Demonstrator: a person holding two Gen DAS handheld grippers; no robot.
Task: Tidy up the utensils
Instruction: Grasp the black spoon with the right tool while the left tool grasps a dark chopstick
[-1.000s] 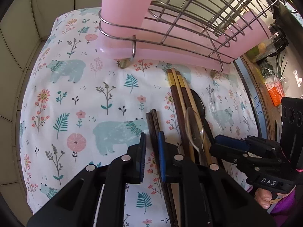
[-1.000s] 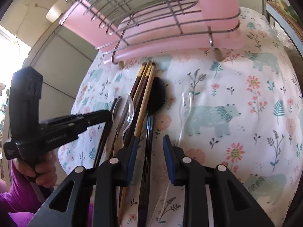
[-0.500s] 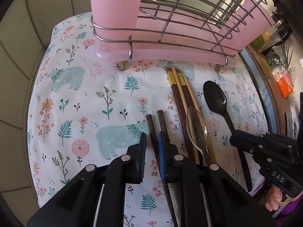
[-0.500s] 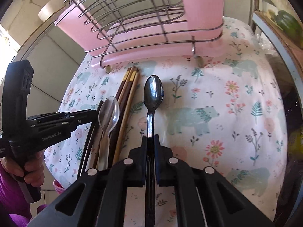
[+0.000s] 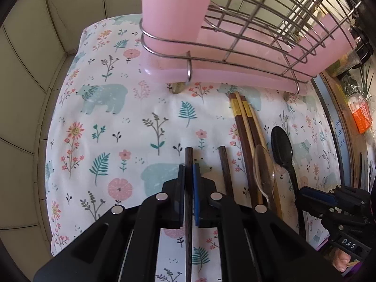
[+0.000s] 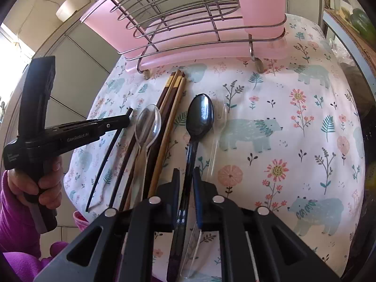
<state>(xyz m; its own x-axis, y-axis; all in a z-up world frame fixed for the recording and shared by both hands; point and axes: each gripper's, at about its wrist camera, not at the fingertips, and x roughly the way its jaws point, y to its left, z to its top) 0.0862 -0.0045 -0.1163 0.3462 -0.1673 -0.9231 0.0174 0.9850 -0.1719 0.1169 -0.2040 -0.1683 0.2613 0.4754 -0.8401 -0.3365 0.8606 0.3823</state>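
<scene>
Utensils lie in a row on the floral cloth over the tabletop, in front of the pink wire rack at the far edge. Biggest change vs a sec ago: left tongs were narrowly apart astride a dark chopstick; now they're closing, pads pressed on it, and it's been pulled off to the left, away from its twin, which stays on the cloth just beside. In the right cam that held stick hangs tilted from the tongs, its near end past the cloth's near-left edge.

Right tongs came down over the black spoon, clamped its handle half a sec ago, and are now opening again; handle sits betw the pads w/ a slim gap, so no firm hold as I read it. Spoon bowl now lies clear of the bundle, near mid-cloth.

Clear spoon and gold-tipped chopsticks untouched, same spot.

Meaning, prob: sorting has begun, one stick secured; spoon needs re-grip before it goes to the rack.
</scene>
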